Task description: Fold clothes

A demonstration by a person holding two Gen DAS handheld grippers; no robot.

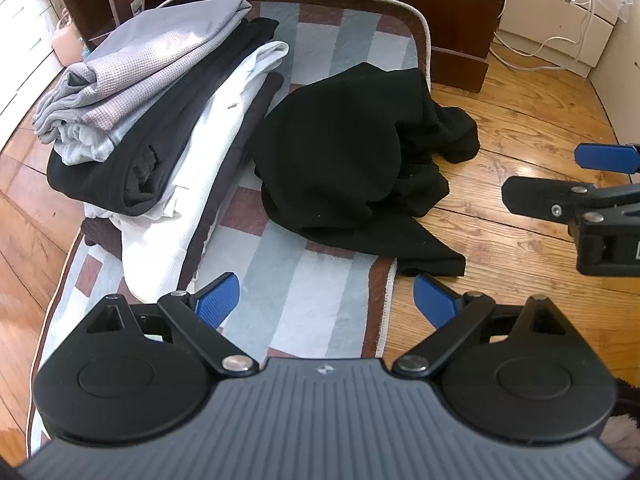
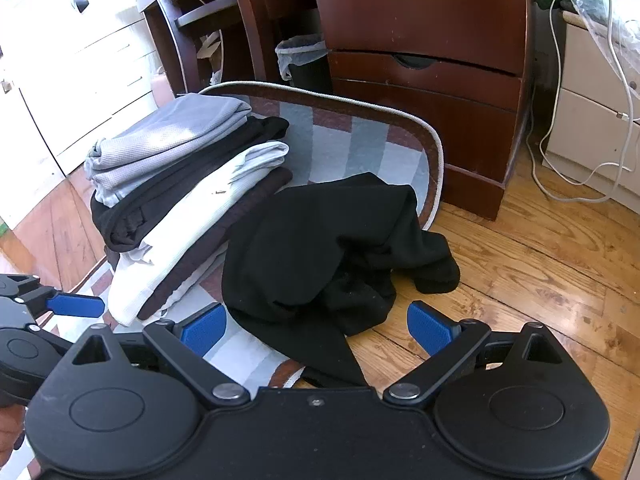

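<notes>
A: Spilling off the striped rug [image 1: 320, 40] onto the wood floor [image 1: 520, 128], the crumpled black garment [image 1: 344, 148] could drag grit.

B: And bump the folded stack [image 1: 160, 120]; left tongs [image 1: 326, 304] and right tongs [image 2: 316, 330] both gape, holding nothing.

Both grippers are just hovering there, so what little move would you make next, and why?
Probably lower the right gripper onto the near edge of the crumpled black garment. Both it and the left gripper are open and empty, and that garment lies unfolded beside the folded stack.
</notes>
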